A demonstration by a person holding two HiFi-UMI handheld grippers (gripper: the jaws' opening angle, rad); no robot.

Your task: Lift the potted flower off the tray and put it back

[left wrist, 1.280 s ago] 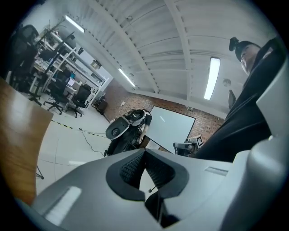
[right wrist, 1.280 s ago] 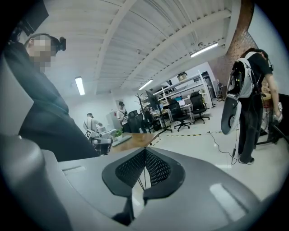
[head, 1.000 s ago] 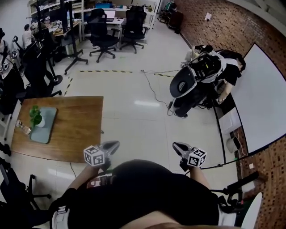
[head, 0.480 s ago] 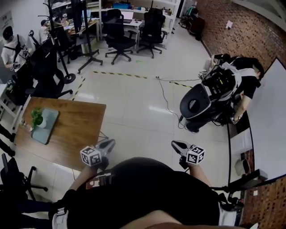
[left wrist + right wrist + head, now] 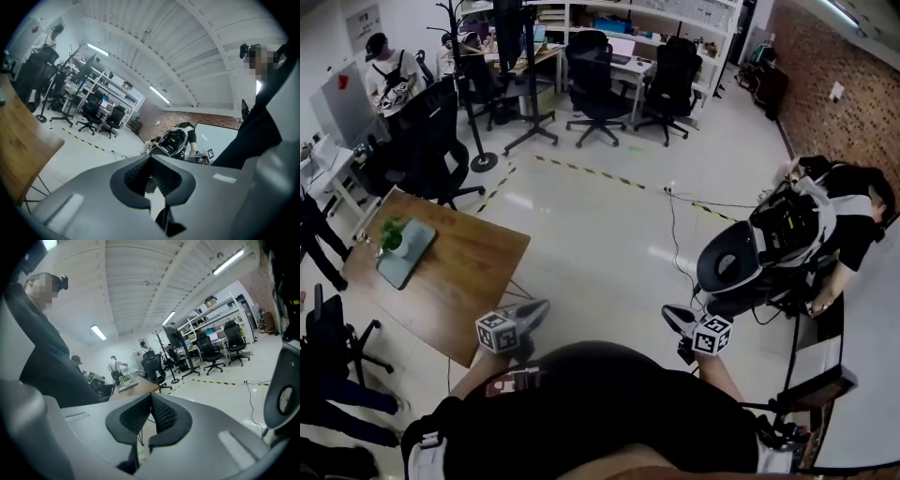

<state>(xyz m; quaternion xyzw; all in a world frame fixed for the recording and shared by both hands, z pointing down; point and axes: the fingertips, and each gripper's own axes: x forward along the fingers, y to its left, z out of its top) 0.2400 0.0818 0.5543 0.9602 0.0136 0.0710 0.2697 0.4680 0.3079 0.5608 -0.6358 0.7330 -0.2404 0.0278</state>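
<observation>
Your left gripper (image 5: 536, 309): jaws together, nothing between them, held close in front of your body. Your right gripper (image 5: 671, 315): same, jaws together, empty. Potted flower (image 5: 392, 235) stands on tray (image 5: 409, 257), at far left end of wooden table (image 5: 464, 272), well apart from both your grippers.

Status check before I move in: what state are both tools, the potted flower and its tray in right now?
left tool: shut, empty, not yet at the flower.
right tool: shut, empty.
potted flower: upright, standing on the tray.
tray: lying flat on the wooden table.
</observation>
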